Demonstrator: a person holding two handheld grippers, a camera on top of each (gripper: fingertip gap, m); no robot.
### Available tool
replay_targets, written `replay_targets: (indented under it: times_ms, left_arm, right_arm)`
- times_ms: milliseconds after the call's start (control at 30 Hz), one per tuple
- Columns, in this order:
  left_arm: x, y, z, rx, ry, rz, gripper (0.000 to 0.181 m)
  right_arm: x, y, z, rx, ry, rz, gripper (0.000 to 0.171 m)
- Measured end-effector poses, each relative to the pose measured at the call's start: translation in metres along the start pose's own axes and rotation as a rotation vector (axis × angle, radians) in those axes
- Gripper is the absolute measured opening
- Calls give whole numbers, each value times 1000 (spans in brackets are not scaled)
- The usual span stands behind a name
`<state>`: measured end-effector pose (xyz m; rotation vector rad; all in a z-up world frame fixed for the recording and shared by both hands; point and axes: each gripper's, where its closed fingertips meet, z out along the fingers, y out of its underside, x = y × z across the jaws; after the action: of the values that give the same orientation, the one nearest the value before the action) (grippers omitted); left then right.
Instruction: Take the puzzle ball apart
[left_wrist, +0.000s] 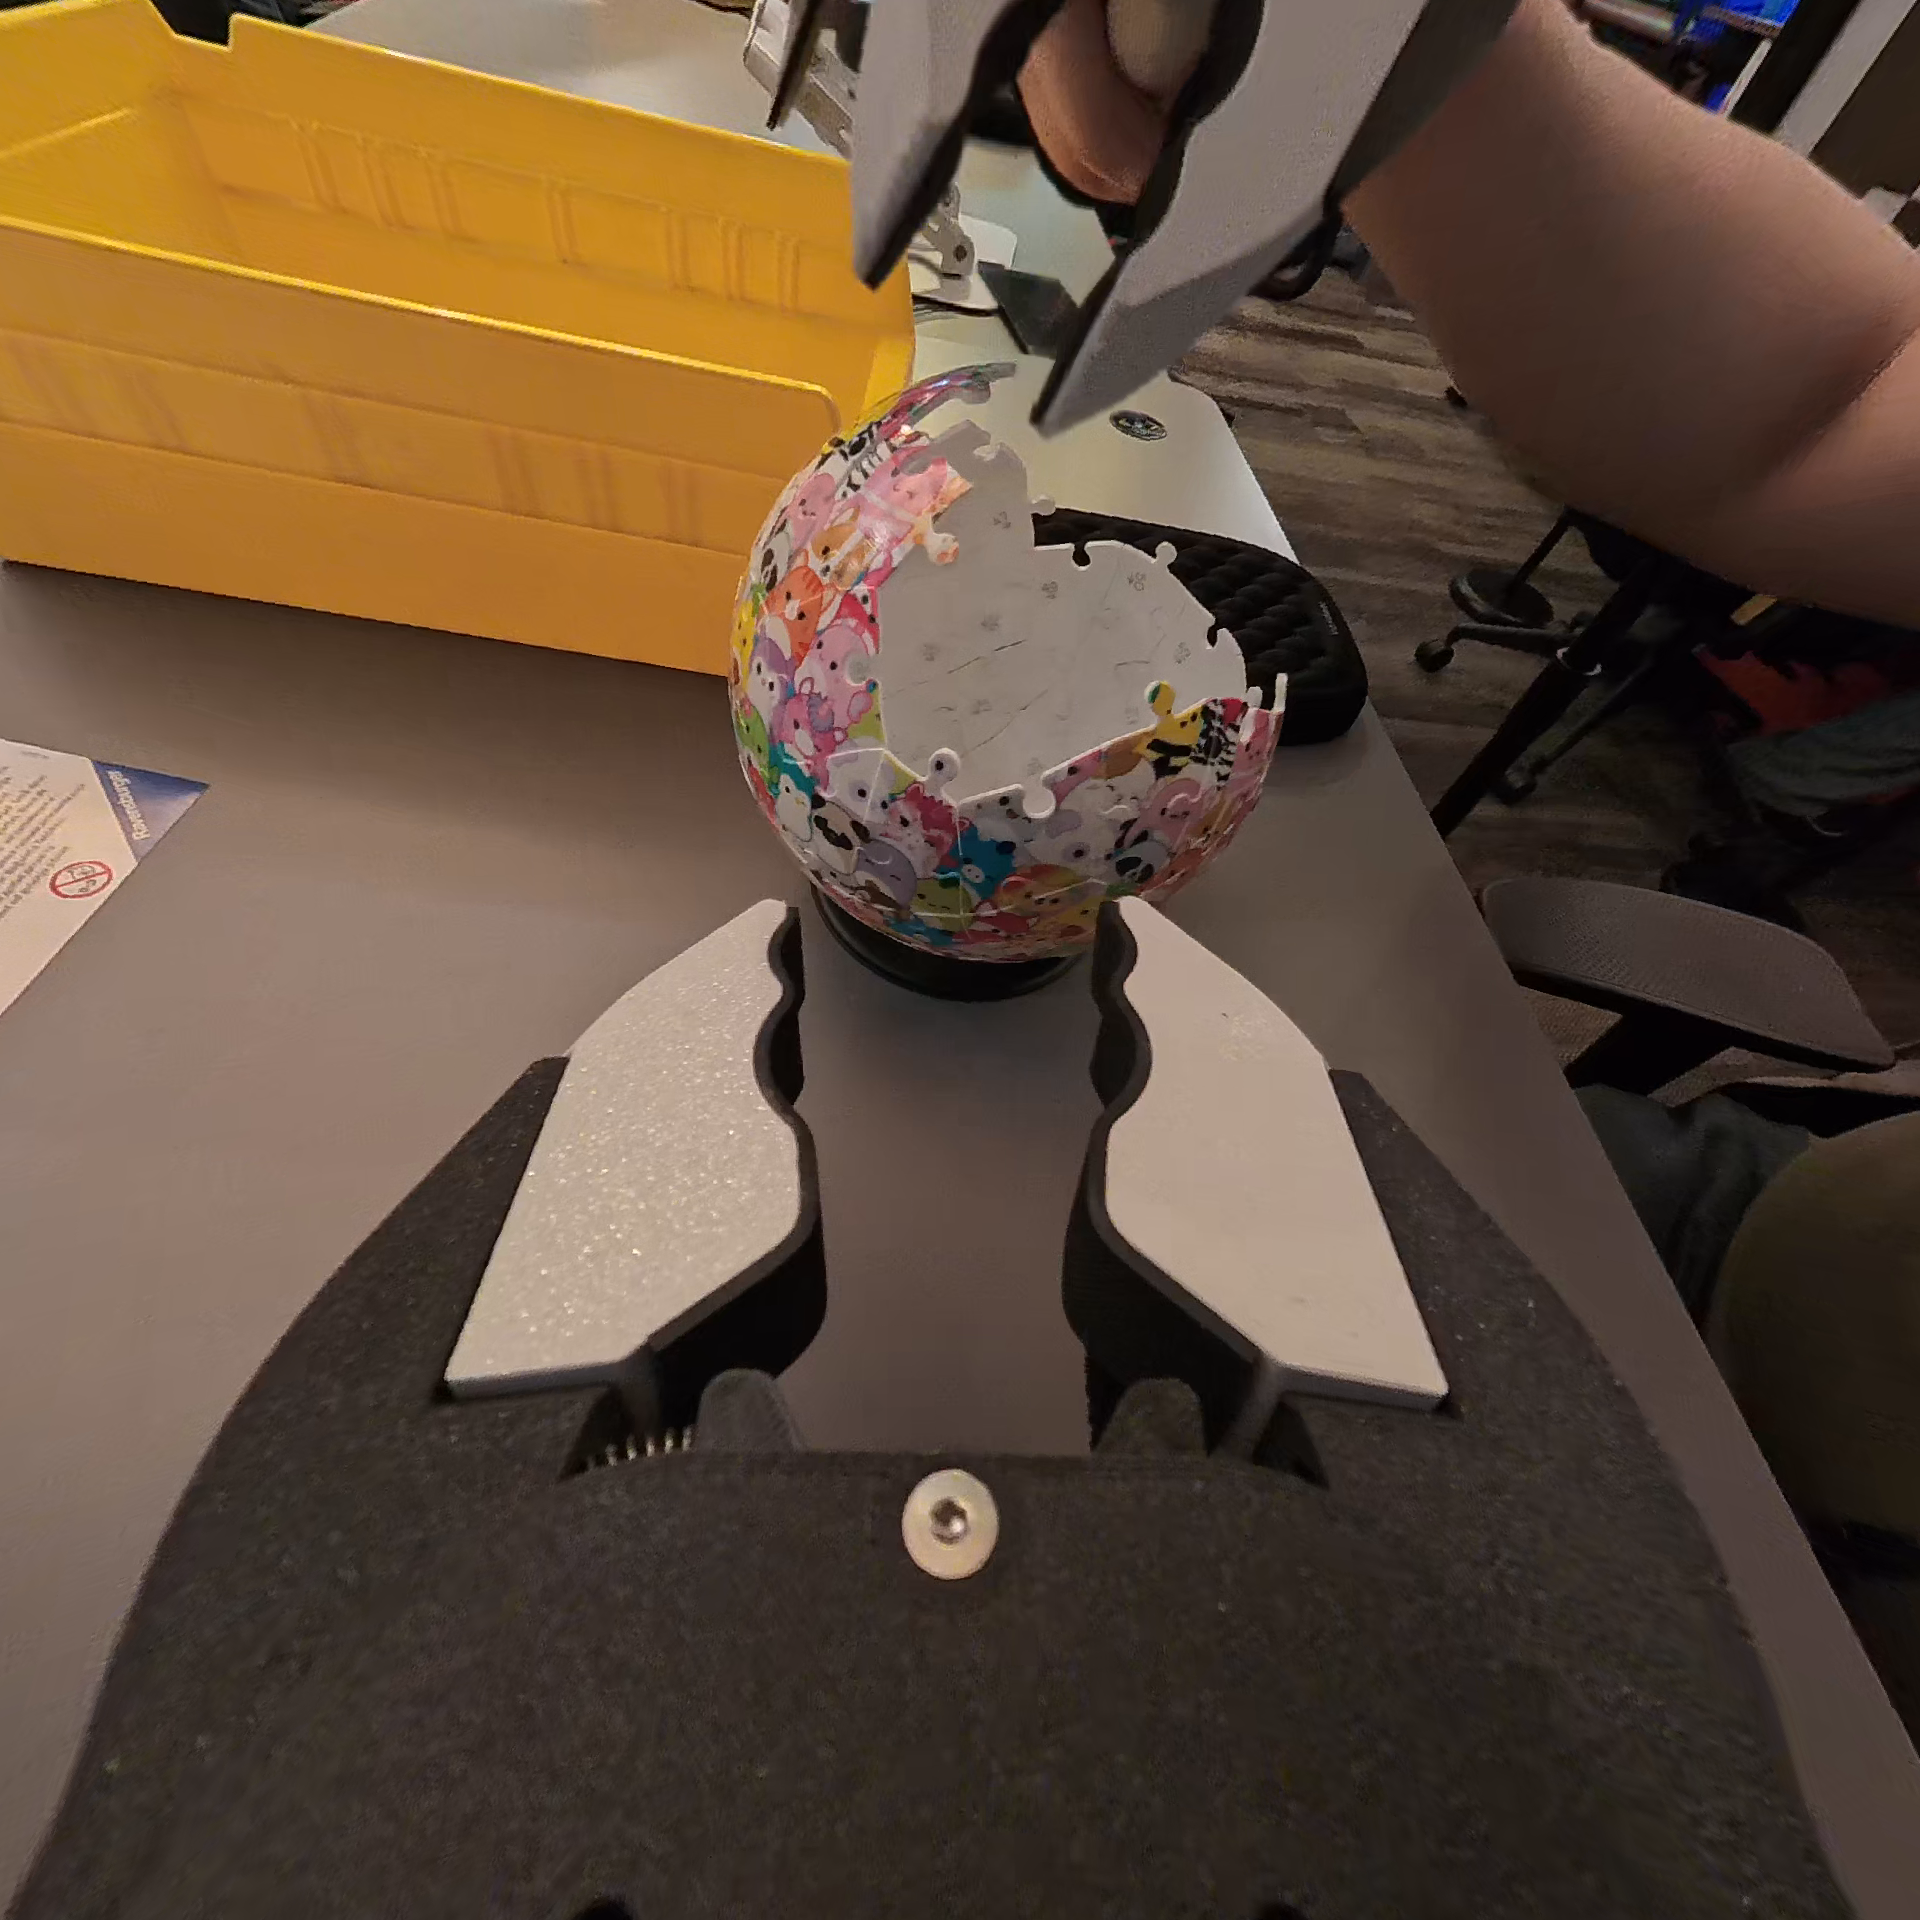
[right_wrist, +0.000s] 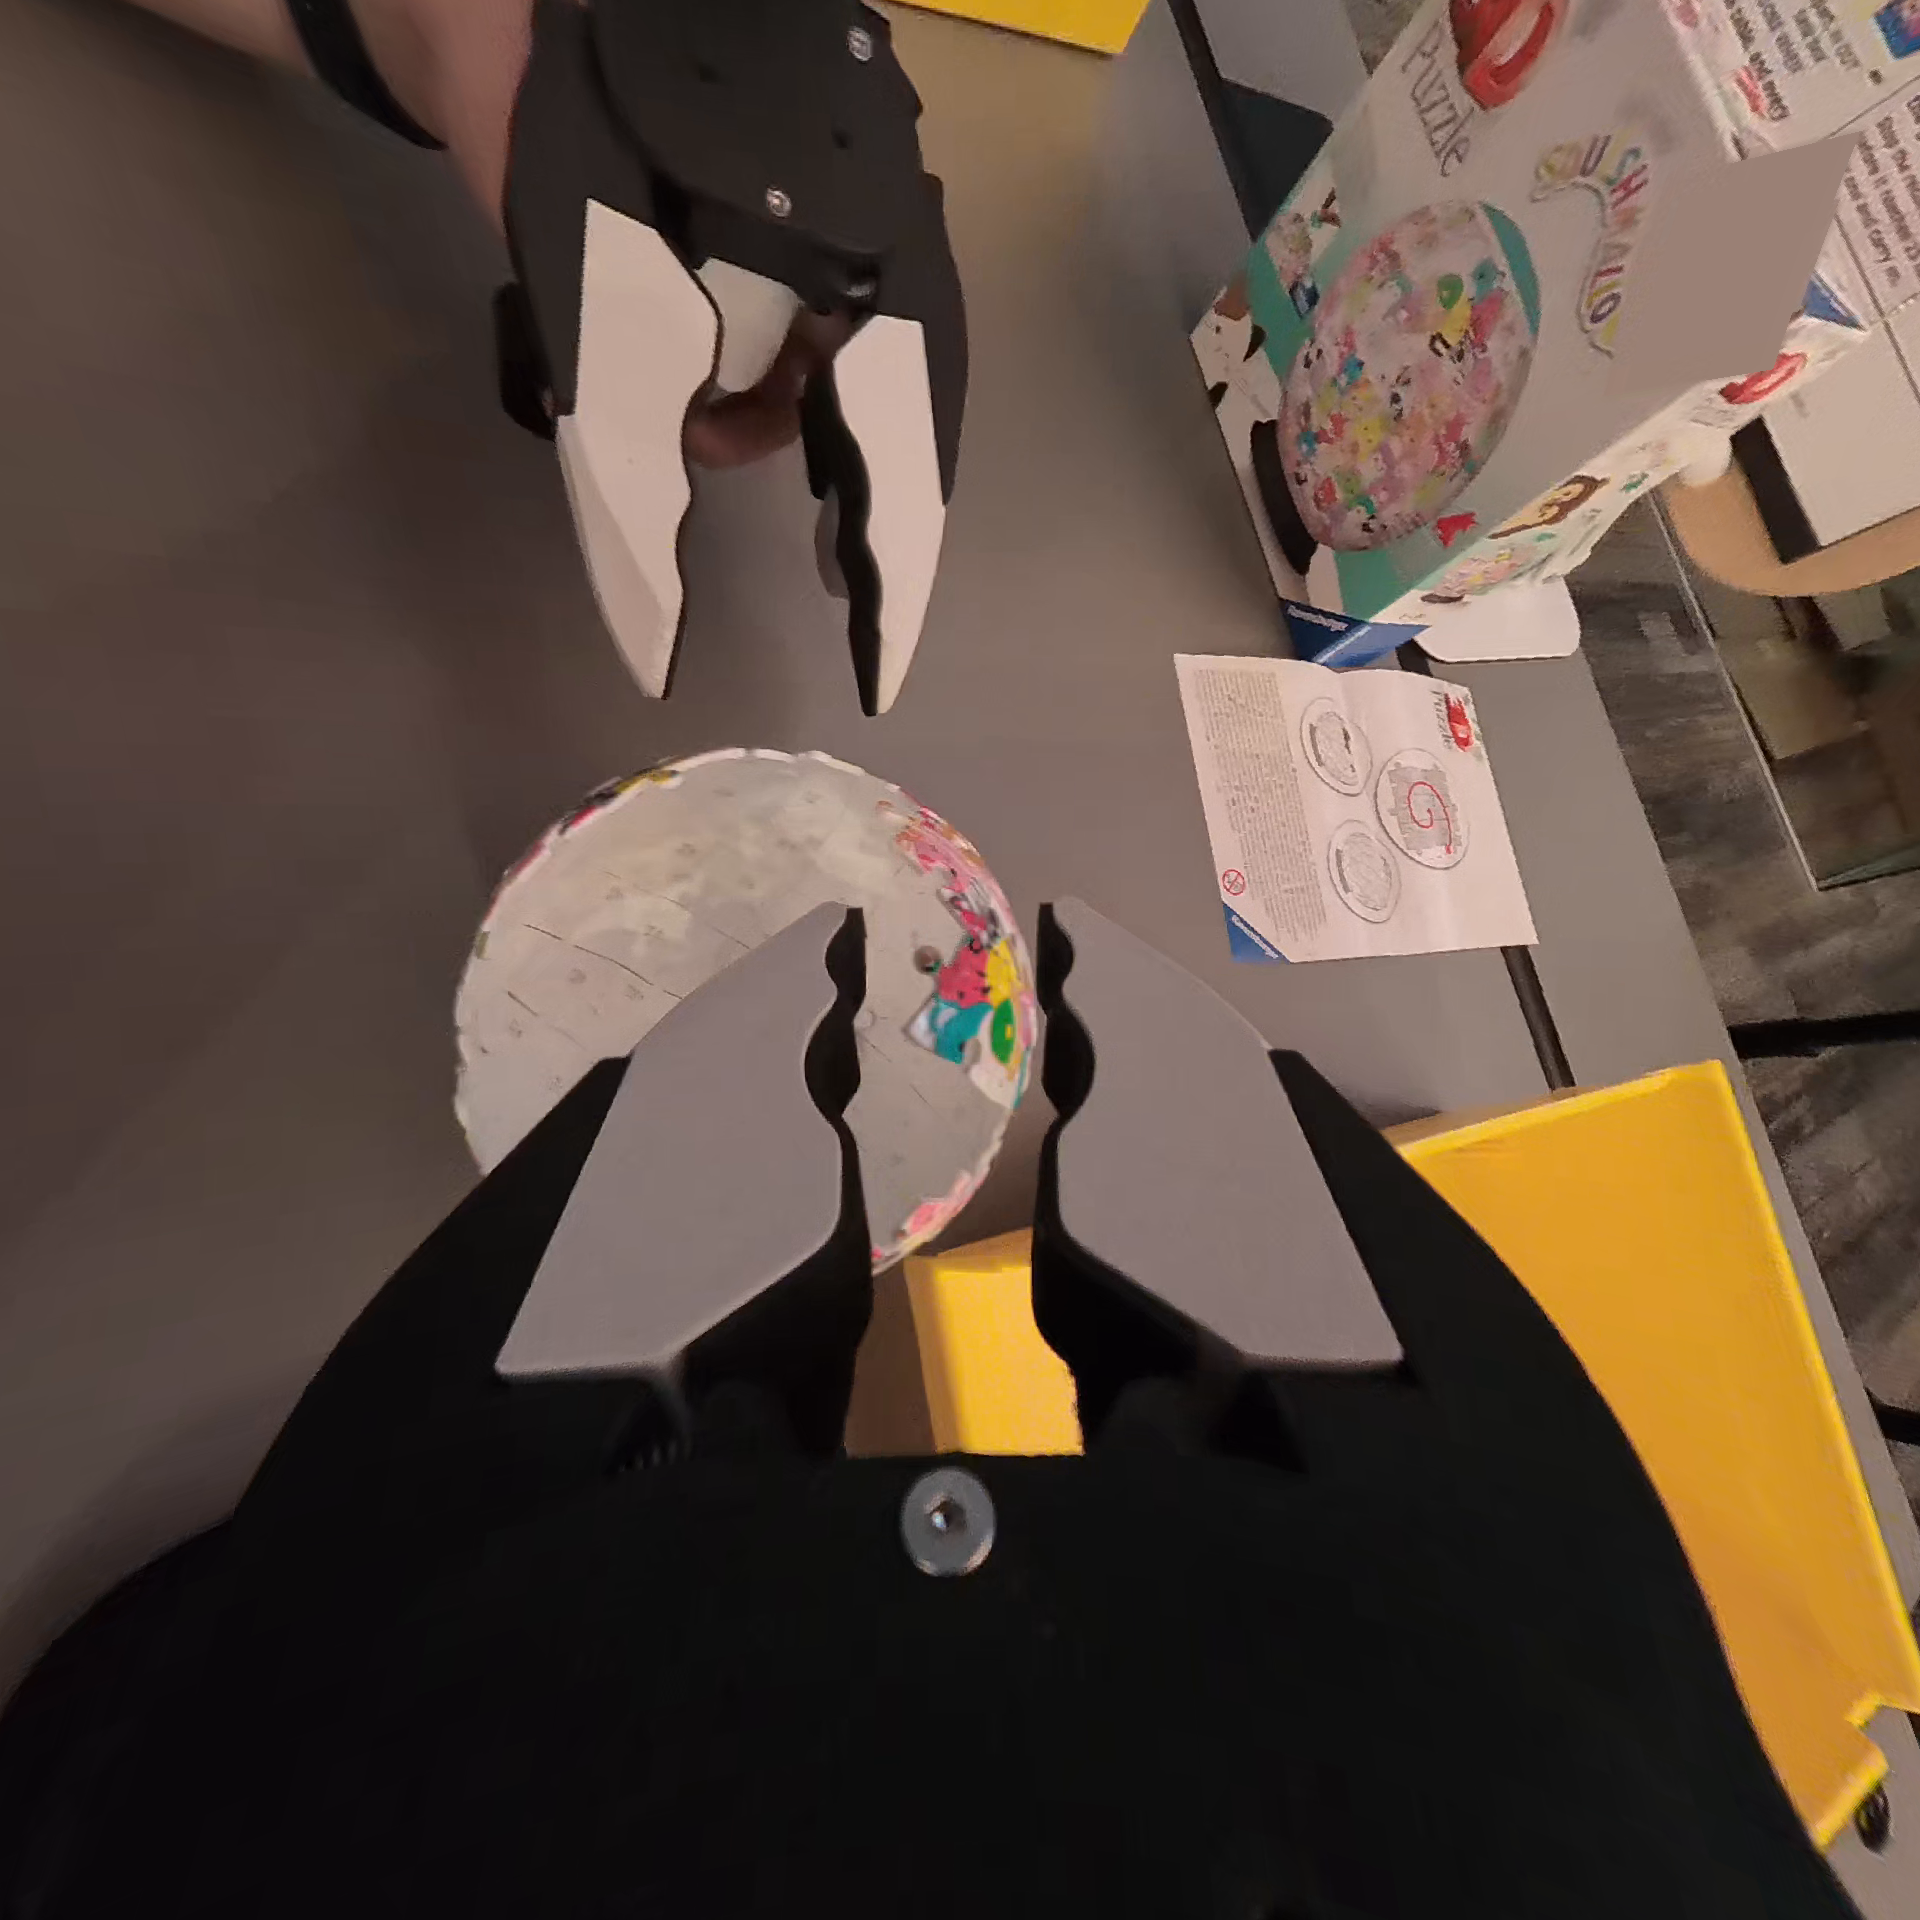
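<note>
The puzzle ball (left_wrist: 997, 727) stands on a black ring stand (left_wrist: 935, 966) on the grey table. Its outside is a colourful cartoon print; a large opening at the top shows its white inside. My left gripper (left_wrist: 948, 935) is open and empty, its tips close on either side of the ball's base. My right gripper (right_wrist: 948, 914) is open and empty, above the ball (right_wrist: 727, 987) and looking down into the opening. It also shows in the left wrist view (left_wrist: 956, 348), above the ball's rim. The left gripper shows in the right wrist view (right_wrist: 769, 701).
A yellow bin (left_wrist: 416, 343) stands just behind and left of the ball; it also shows in the right wrist view (right_wrist: 1621, 1299). A leaflet (right_wrist: 1351, 810) and the puzzle box (right_wrist: 1455, 364) lie on the table. A black pad (left_wrist: 1278, 623) lies behind the ball. The table edge (left_wrist: 1455, 883) runs along the right. Across from one pair of fingers to the other is roughly 9 cm.
</note>
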<state>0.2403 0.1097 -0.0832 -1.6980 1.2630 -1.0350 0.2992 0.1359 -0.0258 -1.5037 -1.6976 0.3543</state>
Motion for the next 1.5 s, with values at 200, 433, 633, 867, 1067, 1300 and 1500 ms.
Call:
replay_targets:
  times_ms: [200, 433, 633, 867, 1067, 1300, 1500]
  left_arm:
    - [1, -1, 0, 1, 4, 4, 53]
    - [0, -1, 0, 3, 2, 0, 53]
    - [0, 0, 1, -3, 1, 6, 53]
    - [1, -2, 0, 0, 3, 7, 52]
    - [1, 1, 2, -8, 3, 5, 53]
    - [2, -1, 4, 18, 3, -35, 65]
    - [16, -10, 14, 62, 5, -37, 94]
  right_arm:
    - [2, 20, 8, -100, 130, -98, 27]
    - [4, 18, 11, -117, 230, -200, 11]
    - [4, 18, 11, -91, 94, 8, 12]
    - [7, 30, 15, -149, -36, 164, 11]
    - [18, 40, 22, -219, -44, 272, 10]
    - [14, 45, 19, -266, -35, 242, 27]
    - [5, 54, 17, -274, -48, 216, 28]
